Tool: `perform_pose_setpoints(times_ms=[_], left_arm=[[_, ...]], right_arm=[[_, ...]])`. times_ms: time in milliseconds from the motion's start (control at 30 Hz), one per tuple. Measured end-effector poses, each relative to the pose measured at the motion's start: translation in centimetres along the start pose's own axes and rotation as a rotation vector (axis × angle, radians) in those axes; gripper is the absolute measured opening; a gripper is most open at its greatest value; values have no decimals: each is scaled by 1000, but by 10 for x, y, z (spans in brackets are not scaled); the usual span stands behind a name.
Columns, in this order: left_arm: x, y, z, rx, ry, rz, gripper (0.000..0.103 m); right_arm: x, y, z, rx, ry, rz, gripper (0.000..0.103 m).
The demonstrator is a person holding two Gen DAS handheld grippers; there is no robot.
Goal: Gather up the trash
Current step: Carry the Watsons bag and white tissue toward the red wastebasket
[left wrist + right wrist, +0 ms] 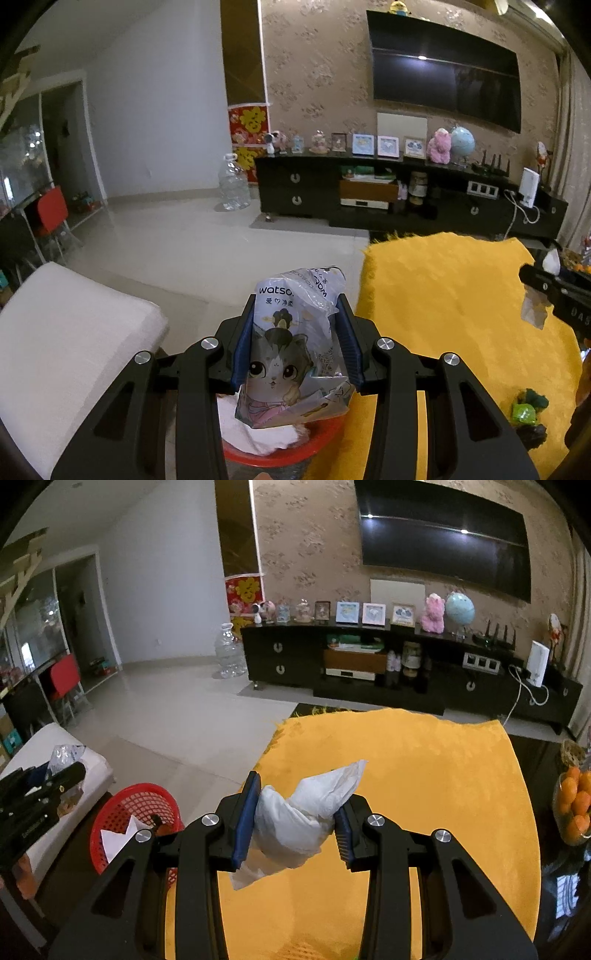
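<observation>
My left gripper (295, 314) is shut on a crumpled tissue-pack wrapper (295, 343) with a cartoon cat print, held above the red mesh basket (317, 439). White paper lies in the basket. My right gripper (301, 801) is shut on a crumpled white tissue (306, 812), held above the yellow table cover (424, 775). In the right wrist view the red basket (136, 805) stands at lower left, with the left gripper (51, 779) above it. In the left wrist view the right gripper (554, 291) shows at the right edge.
A green crumpled wrapper (524, 410) lies on the yellow cover (443, 295) at lower right. A white cushioned seat (66, 332) is at left. A bowl of oranges (574, 805) sits at far right. A black TV cabinet (369, 664) lines the far wall.
</observation>
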State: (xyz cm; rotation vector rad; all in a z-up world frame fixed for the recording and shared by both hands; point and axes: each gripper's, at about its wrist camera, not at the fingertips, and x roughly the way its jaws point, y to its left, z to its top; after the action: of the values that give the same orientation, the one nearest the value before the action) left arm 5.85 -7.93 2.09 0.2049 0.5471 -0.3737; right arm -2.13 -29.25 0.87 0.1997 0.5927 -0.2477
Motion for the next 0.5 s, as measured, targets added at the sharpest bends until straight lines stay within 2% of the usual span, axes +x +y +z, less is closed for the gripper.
perform_pose_setpoints(times_ms=[500], left_arm=[[13,52,-1,-93,34,42,39]], right_arm=[[10,17,0,-19,12,21,36]])
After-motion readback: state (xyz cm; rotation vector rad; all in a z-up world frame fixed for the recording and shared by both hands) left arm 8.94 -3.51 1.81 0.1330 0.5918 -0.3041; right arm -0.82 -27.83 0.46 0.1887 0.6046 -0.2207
